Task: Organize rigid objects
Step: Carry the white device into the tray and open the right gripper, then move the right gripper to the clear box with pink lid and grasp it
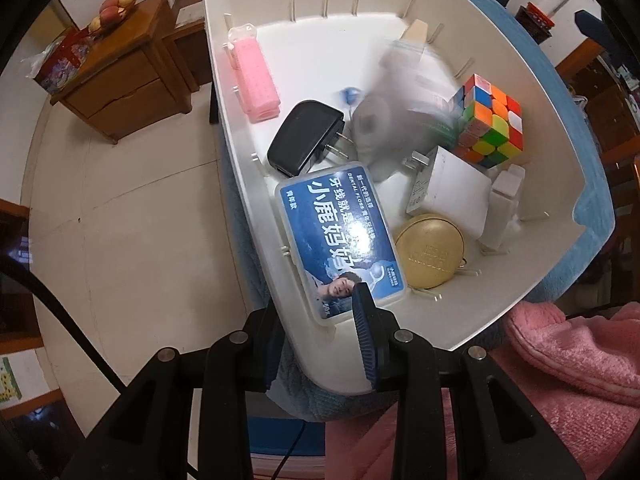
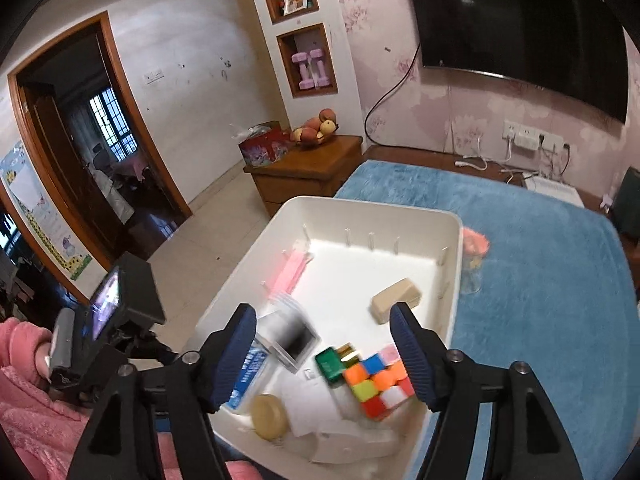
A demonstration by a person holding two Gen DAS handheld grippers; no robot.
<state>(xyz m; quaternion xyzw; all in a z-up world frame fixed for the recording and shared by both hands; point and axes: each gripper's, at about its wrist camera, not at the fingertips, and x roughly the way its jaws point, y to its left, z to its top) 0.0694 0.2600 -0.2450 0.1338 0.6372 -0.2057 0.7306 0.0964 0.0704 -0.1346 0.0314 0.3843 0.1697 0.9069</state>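
I see white bin [image 1: 520, 296] on blue blanket [image 2: 540, 240] — one cube [image 1: 490, 120], one floss box [image 1: 340, 240], one black charger [image 1: 302, 138], left gripper [image 1: 320, 344] clamped on bin wall, right gripper [image 2: 324, 356] spread wide.

Pale tiled floor [image 2: 208, 232], pink floral wallpaper [image 2: 460, 112], a wall-mounted television [image 2: 516, 24], wooden cabinet [image 2: 308, 168], dark doorway [image 2: 84, 148].

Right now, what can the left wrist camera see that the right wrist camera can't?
Only the left wrist view shows the black plug adapter lying in the bin, with its prongs, and the fingers around the bin's near wall. Only the right wrist view shows the TV, the purple dumbbells and something small and blurred outside the bin on the blue blanket. Both show the white bin, the colour cube and the round gold case.
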